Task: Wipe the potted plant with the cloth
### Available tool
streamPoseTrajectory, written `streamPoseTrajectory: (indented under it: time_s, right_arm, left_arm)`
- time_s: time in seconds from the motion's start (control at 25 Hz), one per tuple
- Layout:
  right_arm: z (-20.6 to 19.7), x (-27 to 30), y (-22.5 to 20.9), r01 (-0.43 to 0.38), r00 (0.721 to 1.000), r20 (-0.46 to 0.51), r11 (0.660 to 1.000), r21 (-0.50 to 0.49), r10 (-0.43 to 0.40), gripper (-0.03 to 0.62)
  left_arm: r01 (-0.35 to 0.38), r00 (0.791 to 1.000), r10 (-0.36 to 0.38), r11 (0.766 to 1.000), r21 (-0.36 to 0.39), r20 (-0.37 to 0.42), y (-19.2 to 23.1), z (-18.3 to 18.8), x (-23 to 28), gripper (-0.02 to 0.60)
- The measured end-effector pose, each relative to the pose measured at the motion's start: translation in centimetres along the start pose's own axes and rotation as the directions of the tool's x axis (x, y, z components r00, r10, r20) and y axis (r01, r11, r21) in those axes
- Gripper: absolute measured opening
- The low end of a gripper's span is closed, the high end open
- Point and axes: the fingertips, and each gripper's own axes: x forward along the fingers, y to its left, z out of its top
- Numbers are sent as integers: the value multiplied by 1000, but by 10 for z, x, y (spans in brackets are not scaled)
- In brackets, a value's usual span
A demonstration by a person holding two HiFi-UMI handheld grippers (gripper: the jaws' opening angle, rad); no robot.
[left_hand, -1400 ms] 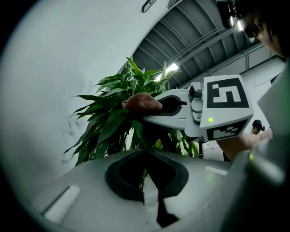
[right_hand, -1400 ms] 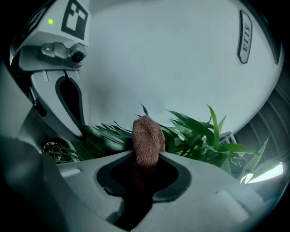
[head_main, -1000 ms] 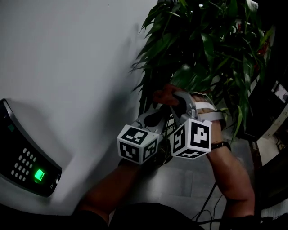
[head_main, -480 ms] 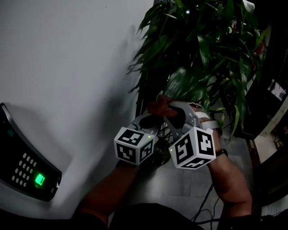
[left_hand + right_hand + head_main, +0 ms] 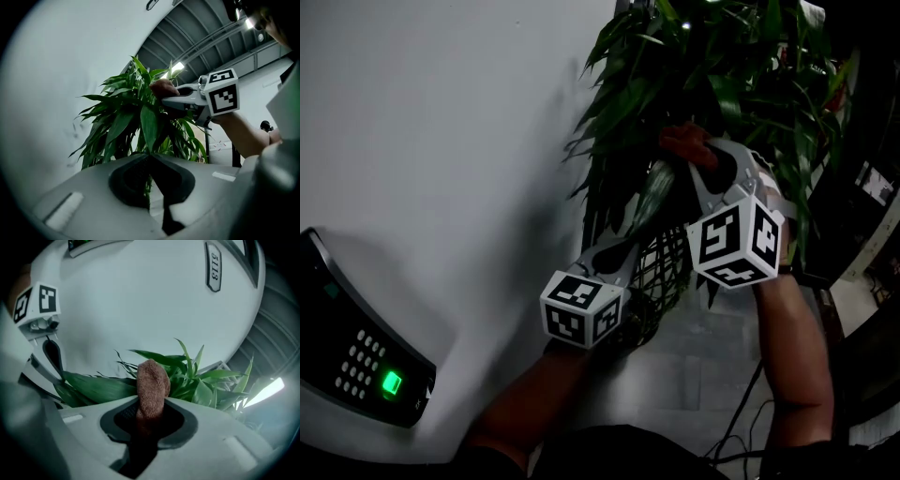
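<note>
Foliage of the potted plant (image 5: 722, 84) fills the upper right of the head view, standing just beside a pale wall (image 5: 441, 141), with a lattice pot cover (image 5: 670, 267) showing below the leaves. Both grippers are up in the plant, the right one higher than the left.

One long leaf (image 5: 654, 192) matters most. Its long axis runs from the left gripper (image 5: 639, 232) upward and slightly right, toward the right gripper (image 5: 705, 161). The cloth (image 5: 684, 141) sits at that leaf's upper end, above and to the right of the left gripper. The right hand is therefore the one placed to wipe, probably with a stroke along the blade. Whether the cloth actually presses on the leaf cannot be told from these views.

The left gripper's jaws are closed, pinching the leaf near its base and holding it out taut. The right gripper's jaws are clamped on the reddish-brown cloth, whose bunched end stands out beyond the tips, with green blades just behind it.
</note>
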Motion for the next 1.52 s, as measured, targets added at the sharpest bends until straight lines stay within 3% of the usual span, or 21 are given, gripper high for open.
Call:
streamPoseTrajectory:
  time_s: [0.24, 0.64, 1.04, 1.36, 1.52]
  right_arm:
    - [-7, 17, 22, -48, 998, -53, 998, -34, 46, 71]
    - [16, 4, 85, -196, 980, -25, 979, -45, 195, 71]
    - [28, -23, 138, -372, 928, 34, 927, 46, 371, 71]
    - [35, -42, 156, -423, 905, 68, 904, 65, 419, 71]
    - [39, -47, 143, -368, 928, 76, 929, 37, 364, 71]
  left_arm:
    - [15, 1000, -15, 1000, -16, 12, -1, 2, -2, 17]
    - [14, 999, -13, 999, -30, 30, 1, 5, -6, 17]
    - [20, 1000, -20, 999, -36, 13, -2, -3, -8, 17]
    - [15, 1000, -15, 999, -41, 16, -1, -1, -9, 15]
    - [10, 1000, -9, 999, -44, 17, 2, -2, -10, 17]
